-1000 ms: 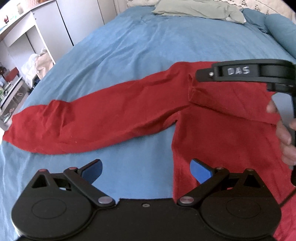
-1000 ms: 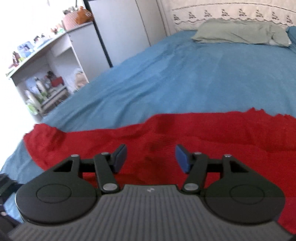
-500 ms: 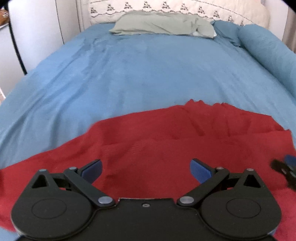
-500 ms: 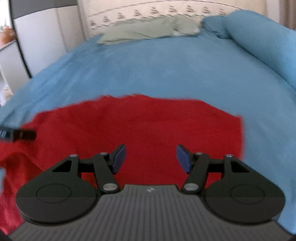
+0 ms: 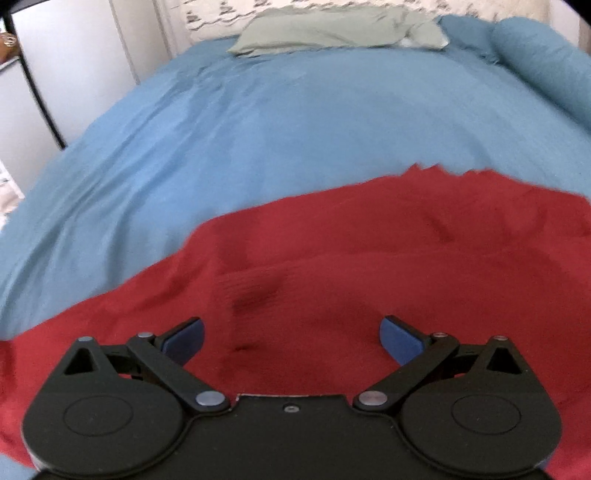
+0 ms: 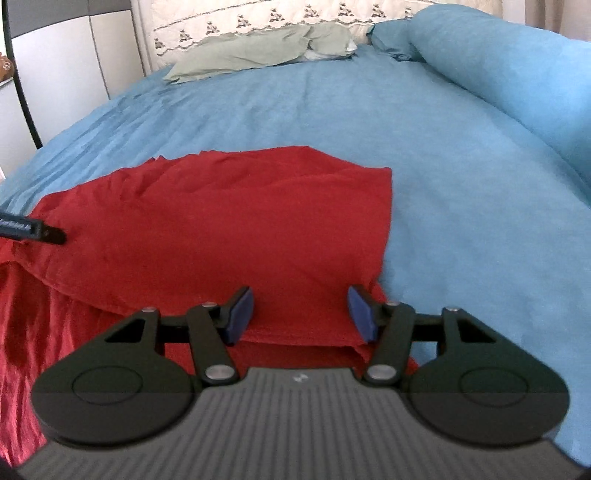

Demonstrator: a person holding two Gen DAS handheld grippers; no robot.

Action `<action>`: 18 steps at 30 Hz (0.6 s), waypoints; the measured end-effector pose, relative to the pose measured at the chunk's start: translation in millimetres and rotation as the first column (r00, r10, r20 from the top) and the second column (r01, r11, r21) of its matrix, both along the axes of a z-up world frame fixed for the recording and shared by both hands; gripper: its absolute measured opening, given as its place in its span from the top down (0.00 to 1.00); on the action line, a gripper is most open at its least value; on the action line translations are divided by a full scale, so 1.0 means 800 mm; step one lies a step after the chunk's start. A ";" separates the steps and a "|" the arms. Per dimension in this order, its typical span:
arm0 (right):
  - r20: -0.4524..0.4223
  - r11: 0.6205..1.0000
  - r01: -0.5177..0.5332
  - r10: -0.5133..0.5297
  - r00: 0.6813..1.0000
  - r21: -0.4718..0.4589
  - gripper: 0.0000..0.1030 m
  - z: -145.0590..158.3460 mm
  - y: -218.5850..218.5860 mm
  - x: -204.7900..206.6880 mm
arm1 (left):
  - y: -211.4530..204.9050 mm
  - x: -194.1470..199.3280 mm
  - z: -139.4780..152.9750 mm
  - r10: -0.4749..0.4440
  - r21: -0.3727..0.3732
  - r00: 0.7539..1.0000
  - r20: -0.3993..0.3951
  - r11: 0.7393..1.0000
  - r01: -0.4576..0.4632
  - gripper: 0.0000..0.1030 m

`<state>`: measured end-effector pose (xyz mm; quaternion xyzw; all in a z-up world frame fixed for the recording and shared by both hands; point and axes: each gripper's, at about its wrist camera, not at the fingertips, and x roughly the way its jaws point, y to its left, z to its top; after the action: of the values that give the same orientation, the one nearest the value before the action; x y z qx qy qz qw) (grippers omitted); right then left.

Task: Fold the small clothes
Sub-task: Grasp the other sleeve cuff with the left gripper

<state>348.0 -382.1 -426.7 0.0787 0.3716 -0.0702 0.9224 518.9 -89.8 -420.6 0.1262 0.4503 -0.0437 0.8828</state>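
A red garment (image 5: pixel 369 266) lies spread on the blue bedspread (image 5: pixel 258 118). My left gripper (image 5: pixel 291 338) is open and empty, low over its near part. In the right wrist view the red garment (image 6: pixel 221 221) shows folded layers with a straight right edge. My right gripper (image 6: pixel 301 314) is open, its blue pads (image 6: pixel 242 312) straddling the near folded edge of the cloth. The tip of the left gripper (image 6: pixel 33 230) shows at the left edge there.
A grey-green pillow (image 5: pixel 332 29) lies at the head of the bed, also in the right wrist view (image 6: pixel 258 51). A rolled blue duvet (image 6: pixel 498 66) runs along the right side. White cupboards (image 5: pixel 74 74) stand to the left of the bed.
Both grippers have swung from the left of the room to face the head of the bed. The right gripper has come down to the garment's near right folded edge. Both stay open.
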 end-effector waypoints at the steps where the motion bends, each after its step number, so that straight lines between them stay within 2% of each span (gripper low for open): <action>1: 0.014 1.000 0.008 -0.008 1.000 -0.017 0.28 0.010 0.004 0.000 | 0.008 0.000 -0.004 0.007 -0.008 1.000 -0.015 1.000 -0.007 0.00; 2: 0.048 0.999 0.007 -0.005 0.999 -0.037 0.26 0.018 0.007 0.002 | 0.017 0.002 -0.009 0.015 -0.025 0.999 -0.035 1.000 -0.016 0.00; 3: 0.081 0.998 -0.002 0.007 0.997 -0.060 0.19 0.022 0.012 0.005 | 0.024 0.004 -0.012 0.023 -0.050 0.999 -0.049 0.998 -0.025 0.00; 4: 0.069 0.998 -0.005 0.009 0.998 -0.069 0.16 0.019 0.015 0.014 | 0.030 0.004 -0.012 0.033 -0.077 0.998 -0.055 0.996 -0.037 0.00; 6: -0.005 1.000 0.001 -0.001 1.000 -0.031 0.19 0.003 0.014 0.034 | 0.036 0.000 -0.006 0.061 -0.082 0.997 -0.046 0.995 -0.064 0.00; 7: -0.015 1.000 0.011 -0.011 1.000 -0.021 0.19 0.000 0.014 0.038 | 0.039 -0.004 0.001 0.069 -0.081 0.997 -0.031 0.994 -0.072 0.00; 10: 0.031 1.000 -0.014 0.014 0.999 -0.005 0.18 0.019 0.027 0.036 | 0.070 -0.028 0.030 0.109 -0.143 0.994 -0.007 0.984 -0.109 0.00; 14: 0.059 0.991 -0.134 0.136 0.989 -0.025 0.17 0.050 0.079 0.041 | 0.144 -0.066 0.061 0.232 -0.240 0.972 -0.028 0.943 -0.232 0.00; 16: 0.059 0.977 -0.211 0.210 0.976 0.011 0.17 0.065 0.115 0.050 | 0.180 -0.083 0.075 0.290 -0.250 0.956 -0.033 0.924 -0.289 0.00; 18: 0.064 0.960 -0.277 0.274 0.960 0.035 0.17 0.076 0.158 0.058 | 0.225 -0.099 0.087 0.365 -0.250 0.931 -0.032 0.899 -0.361 0.00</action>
<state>394.1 -255.7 -365.8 0.0483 0.3533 0.0693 0.9317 439.5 90.2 -350.7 -0.0726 0.4497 0.0654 0.8878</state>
